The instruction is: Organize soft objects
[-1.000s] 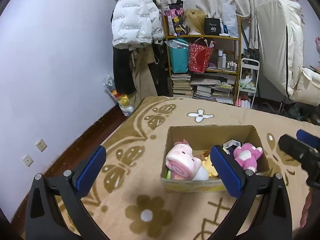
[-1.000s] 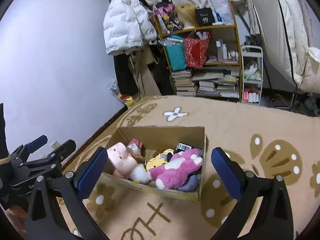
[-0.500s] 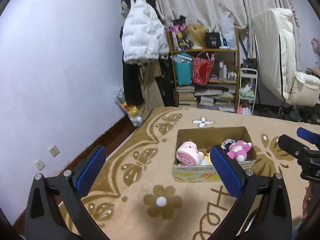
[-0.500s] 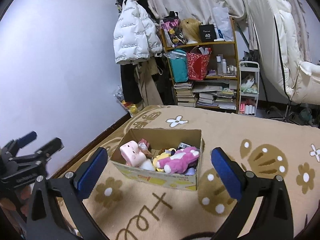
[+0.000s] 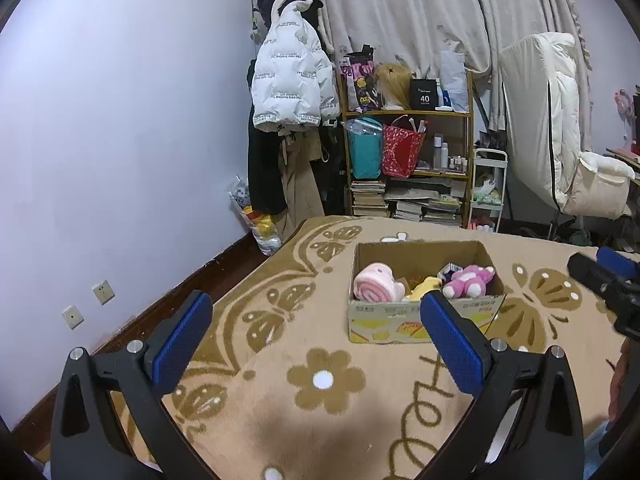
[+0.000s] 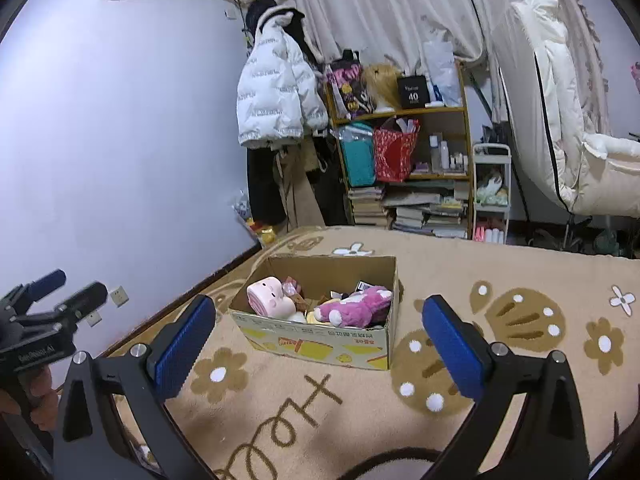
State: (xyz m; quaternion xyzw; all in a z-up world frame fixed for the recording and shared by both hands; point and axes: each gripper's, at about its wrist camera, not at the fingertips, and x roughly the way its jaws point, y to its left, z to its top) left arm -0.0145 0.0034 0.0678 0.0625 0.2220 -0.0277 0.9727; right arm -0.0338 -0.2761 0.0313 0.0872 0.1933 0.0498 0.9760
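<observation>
A cardboard box [image 5: 420,320] [image 6: 320,340] stands on the beige patterned rug [image 5: 320,380]. In it lie a pink roll-shaped plush [image 5: 378,289] [image 6: 268,302], a magenta and white plush [image 5: 468,282] [image 6: 356,308], a yellow plush [image 5: 424,286] and other small items. My left gripper [image 5: 316,340] is open and empty, well back from the box. My right gripper [image 6: 320,344] is open and empty, also back from the box.
A wooden shelf [image 5: 408,160] with bags, books and bottles stands at the far wall. Coats [image 5: 292,92] hang beside it. A white chair [image 5: 560,140] is at the right. The wall with sockets [image 5: 104,292] runs along the left of the rug.
Both grippers have pulled back and up from the box, which now looks smaller and farther. Both stay open and empty.
</observation>
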